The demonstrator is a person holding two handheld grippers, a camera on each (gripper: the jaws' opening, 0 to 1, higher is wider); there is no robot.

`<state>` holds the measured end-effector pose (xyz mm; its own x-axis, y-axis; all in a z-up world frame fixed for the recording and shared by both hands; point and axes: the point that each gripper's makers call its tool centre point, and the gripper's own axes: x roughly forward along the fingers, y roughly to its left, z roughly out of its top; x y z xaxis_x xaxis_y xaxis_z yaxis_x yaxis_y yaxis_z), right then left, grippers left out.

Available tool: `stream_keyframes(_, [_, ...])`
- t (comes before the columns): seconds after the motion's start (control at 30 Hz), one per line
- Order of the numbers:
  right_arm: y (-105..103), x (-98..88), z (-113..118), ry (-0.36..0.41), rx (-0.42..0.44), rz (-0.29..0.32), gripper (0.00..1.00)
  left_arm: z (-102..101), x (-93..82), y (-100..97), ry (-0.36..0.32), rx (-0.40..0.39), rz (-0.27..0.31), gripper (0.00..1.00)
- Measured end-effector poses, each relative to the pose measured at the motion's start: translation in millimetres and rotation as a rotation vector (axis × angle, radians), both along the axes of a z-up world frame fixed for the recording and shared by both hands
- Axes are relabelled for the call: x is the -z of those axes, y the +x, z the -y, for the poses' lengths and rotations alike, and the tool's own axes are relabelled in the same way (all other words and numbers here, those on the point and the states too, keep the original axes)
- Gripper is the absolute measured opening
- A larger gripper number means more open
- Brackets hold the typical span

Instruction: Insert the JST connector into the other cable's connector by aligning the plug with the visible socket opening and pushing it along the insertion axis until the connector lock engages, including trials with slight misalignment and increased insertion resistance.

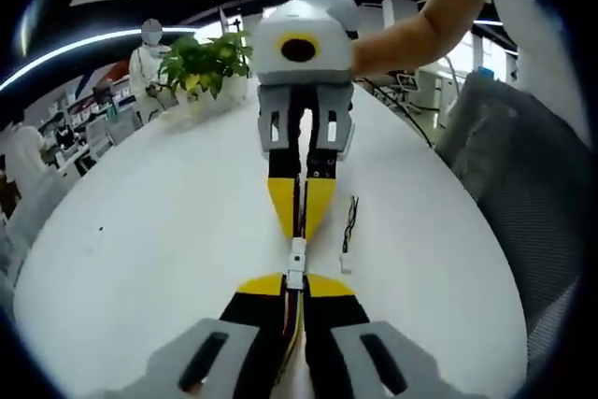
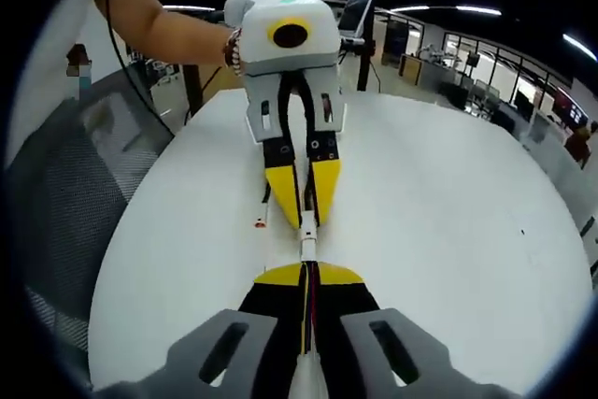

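My left gripper (image 1: 294, 279) and right gripper (image 1: 300, 231) face each other tip to tip over the white table (image 1: 140, 231). Each is shut on a thin multicoloured cable. Between the yellow tips sit the white JST connectors (image 1: 296, 259), in line and touching; I cannot tell how deep the plug is in the socket. In the right gripper view my right gripper (image 2: 308, 270) holds its cable at the bottom, the white connectors (image 2: 307, 238) lie just ahead, and the left gripper (image 2: 306, 220) meets them from above.
A spare cable (image 1: 348, 231) lies on the table beside the grippers and appears as the spare cable (image 2: 263, 212) too. A potted plant (image 1: 206, 63) stands at the far edge. A grey chair (image 1: 523, 175) is beside the table. A person's arm (image 2: 177, 30) holds the opposite gripper.
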<state>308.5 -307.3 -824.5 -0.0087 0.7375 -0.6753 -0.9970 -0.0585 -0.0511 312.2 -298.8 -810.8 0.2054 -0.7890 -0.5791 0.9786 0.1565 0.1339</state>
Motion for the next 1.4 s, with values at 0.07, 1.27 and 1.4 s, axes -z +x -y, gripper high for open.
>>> stream_keyframes(0.07, [0,-2.3,-2,0.001,-0.011,-0.006,0.00,2,-1.3,-0.5,0.000,0.010,0.003,0.00])
stream_keyframes(1.27, [39,18.4,-7,-0.017,0.049,0.037,0.01,-2,25.5,40.4,0.048,-0.048,-0.001,0.00])
stream_keyframes(1.4, [39,25.6,-8,-0.025,0.048,0.032,0.01,-3,30.8,38.7,0.076,-0.052,0.009,0.02])
